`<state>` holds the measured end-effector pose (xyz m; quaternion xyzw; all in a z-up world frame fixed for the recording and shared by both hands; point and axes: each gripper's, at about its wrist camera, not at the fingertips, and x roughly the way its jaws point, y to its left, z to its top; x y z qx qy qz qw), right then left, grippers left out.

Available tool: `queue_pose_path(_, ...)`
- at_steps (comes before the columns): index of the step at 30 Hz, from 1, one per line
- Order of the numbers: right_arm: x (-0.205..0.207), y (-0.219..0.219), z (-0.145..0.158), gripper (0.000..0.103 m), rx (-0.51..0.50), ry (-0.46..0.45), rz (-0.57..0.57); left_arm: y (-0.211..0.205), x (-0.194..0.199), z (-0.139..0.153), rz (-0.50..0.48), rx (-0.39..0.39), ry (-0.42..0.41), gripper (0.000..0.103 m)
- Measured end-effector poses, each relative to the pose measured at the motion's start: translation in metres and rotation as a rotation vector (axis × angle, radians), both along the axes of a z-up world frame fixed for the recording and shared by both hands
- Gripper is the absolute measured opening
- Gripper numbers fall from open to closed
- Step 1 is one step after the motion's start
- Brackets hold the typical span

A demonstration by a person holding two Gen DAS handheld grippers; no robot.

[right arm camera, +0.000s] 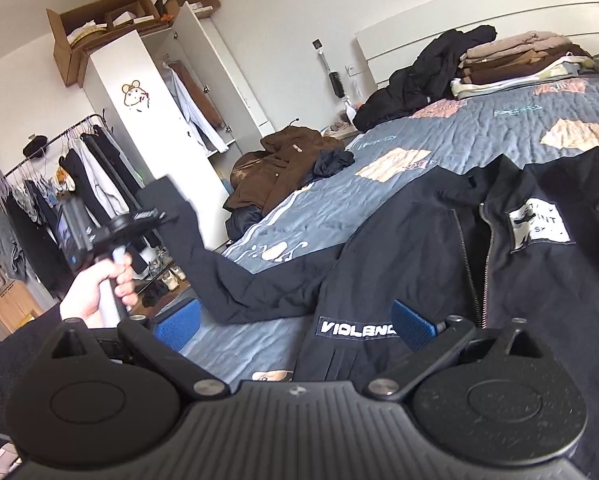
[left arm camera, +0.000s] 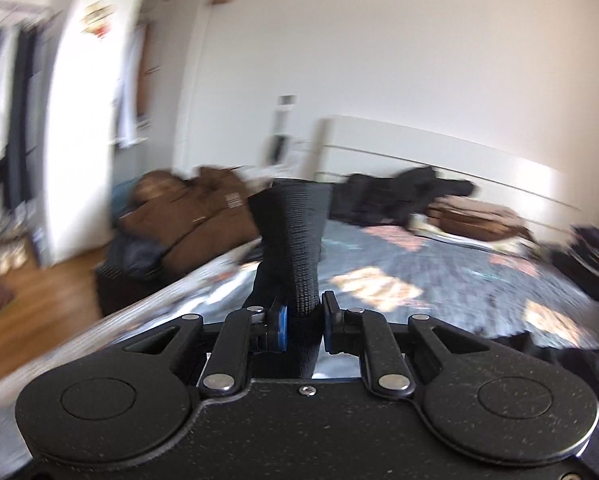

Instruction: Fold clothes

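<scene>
A black zip jacket [right arm camera: 519,264] with white patches lies spread on the blue quilted bed [right arm camera: 479,128]. My left gripper [left arm camera: 303,320] is shut on the ribbed cuff of the jacket's sleeve [left arm camera: 295,236] and holds it up in the air. In the right wrist view the left gripper [right arm camera: 139,220] is at the left, lifting the sleeve [right arm camera: 227,276] off the bed's edge. My right gripper [right arm camera: 295,328] is open, its blue pads [right arm camera: 413,322] wide apart, low over the jacket's hem near a "VIOLENC" label [right arm camera: 355,328].
A stack of folded clothes [right arm camera: 515,64] and a black garment pile [right arm camera: 419,76] lie by the headboard. A brown jacket heap [right arm camera: 283,168] sits beside the bed. An open wardrobe [right arm camera: 159,112] and a clothes rack [right arm camera: 59,184] stand at the left.
</scene>
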<state>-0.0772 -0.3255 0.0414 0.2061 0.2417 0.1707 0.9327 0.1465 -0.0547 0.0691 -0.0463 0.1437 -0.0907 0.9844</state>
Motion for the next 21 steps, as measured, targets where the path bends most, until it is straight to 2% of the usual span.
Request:
queue_pose_path(3, -0.002, -0.01, 0.004, 0.102, -0.014, -0.002, -0.013, -0.057, 0.003, 0.004, -0.087, 0.049, -0.028, 0.016)
queue_pose_path(8, -0.006, -0.027, 0.01, 0.102, -0.026, -0.013, -0.045, -0.141, 0.009, -0.005, -0.204, 0.115, -0.06, 0.016)
queue_pose_path(14, -0.014, -0.045, 0.017, 0.102, -0.026, -0.033, -0.06, -0.209, 0.032, -0.011, -0.262, 0.161, -0.067, 0.016)
queue_pose_path(21, -0.027, -0.074, 0.025, 0.102, 0.005, -0.067, -0.08, -0.285, 0.035, -0.024, -0.338, 0.199, -0.073, 0.016)
